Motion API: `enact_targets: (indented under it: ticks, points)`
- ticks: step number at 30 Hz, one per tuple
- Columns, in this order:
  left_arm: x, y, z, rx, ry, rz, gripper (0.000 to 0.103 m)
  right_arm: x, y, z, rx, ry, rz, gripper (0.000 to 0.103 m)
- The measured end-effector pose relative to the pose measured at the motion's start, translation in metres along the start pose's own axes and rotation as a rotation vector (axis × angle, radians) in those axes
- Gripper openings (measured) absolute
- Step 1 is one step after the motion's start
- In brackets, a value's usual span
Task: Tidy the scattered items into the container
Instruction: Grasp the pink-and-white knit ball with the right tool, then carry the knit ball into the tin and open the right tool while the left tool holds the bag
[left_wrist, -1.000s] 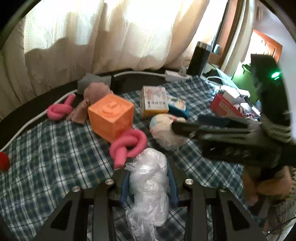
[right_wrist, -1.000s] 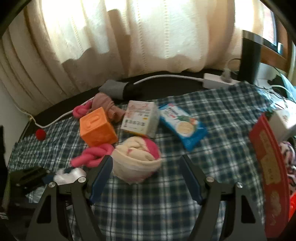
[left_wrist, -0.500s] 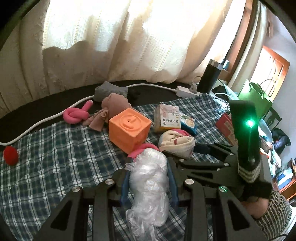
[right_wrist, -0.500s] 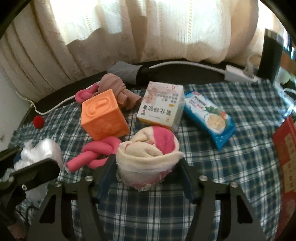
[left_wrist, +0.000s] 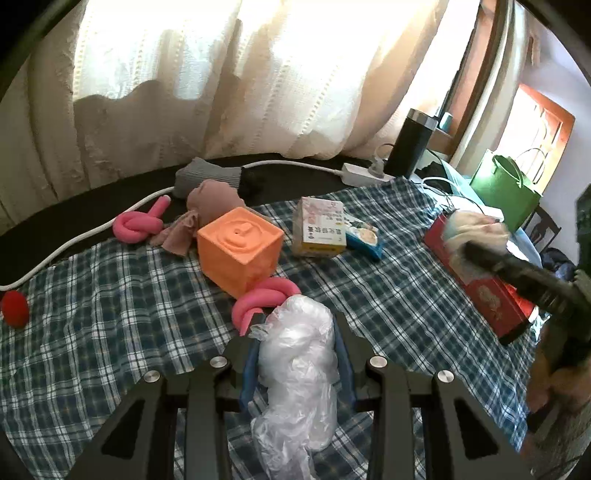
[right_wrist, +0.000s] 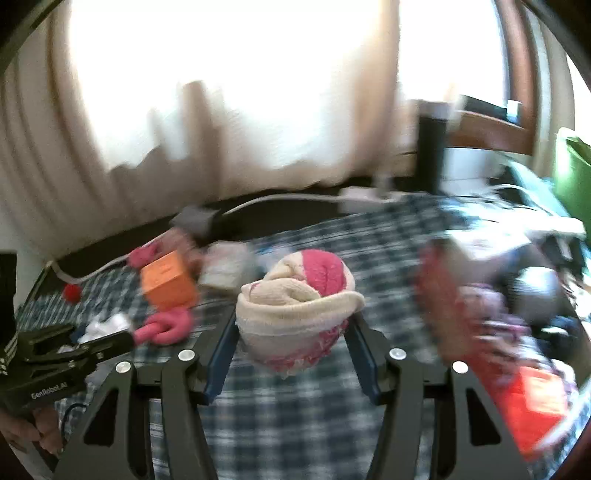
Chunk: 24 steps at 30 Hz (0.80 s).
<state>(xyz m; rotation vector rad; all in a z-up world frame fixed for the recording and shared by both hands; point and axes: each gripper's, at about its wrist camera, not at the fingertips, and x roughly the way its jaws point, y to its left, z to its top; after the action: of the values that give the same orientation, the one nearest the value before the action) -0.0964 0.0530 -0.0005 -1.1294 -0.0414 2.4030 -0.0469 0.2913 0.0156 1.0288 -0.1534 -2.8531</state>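
My left gripper (left_wrist: 297, 325) is shut on a crumpled clear plastic bag (left_wrist: 299, 369), low over the checked cloth (left_wrist: 110, 332). My right gripper (right_wrist: 293, 321) is shut on a rolled cream-and-pink sock (right_wrist: 295, 291), held clear above the cloth. In the left wrist view that sock (left_wrist: 469, 229) hangs over the near end of a red box container (left_wrist: 491, 299) at the right. On the cloth lie an orange cube (left_wrist: 240, 251), two pink knotted ropes (left_wrist: 136, 225) (left_wrist: 262, 295), a white-and-yellow carton (left_wrist: 321, 229) and a blue snack packet (left_wrist: 364, 236). The right wrist view is blurred.
A mauve cloth (left_wrist: 210, 206), a grey sock (left_wrist: 207, 177) and a red ball (left_wrist: 14, 308) lie at the back and left. A black tumbler (left_wrist: 412, 147), a power strip (left_wrist: 365, 175) with its white cable and a green bag (left_wrist: 506, 192) stand at the far right.
My right gripper closed on the rolled sock, lifted it off the cloth and carried it right, over the red box. The left gripper kept its hold on the plastic bag.
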Motion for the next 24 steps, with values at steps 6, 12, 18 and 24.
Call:
enact_targets:
  ticks: [6,12,18,24]
  points:
    - [0.003,-0.009,-0.003,0.015,0.006,0.002,0.037,-0.029,-0.072,-0.002,0.087,-0.021,-0.167,0.061]
    - [0.001,-0.016,-0.005,0.033,0.002,-0.003,0.037,-0.035,-0.126,0.003,0.185,-0.014,-0.259,0.061]
    - [0.001,-0.019,-0.006,0.036,0.004,-0.006,0.037,-0.018,-0.146,0.002,0.216,0.040,-0.255,0.064]
    - [0.003,-0.016,-0.004,0.042,0.003,-0.010,0.037,-0.012,-0.158,-0.002,0.280,0.061,-0.225,0.066]
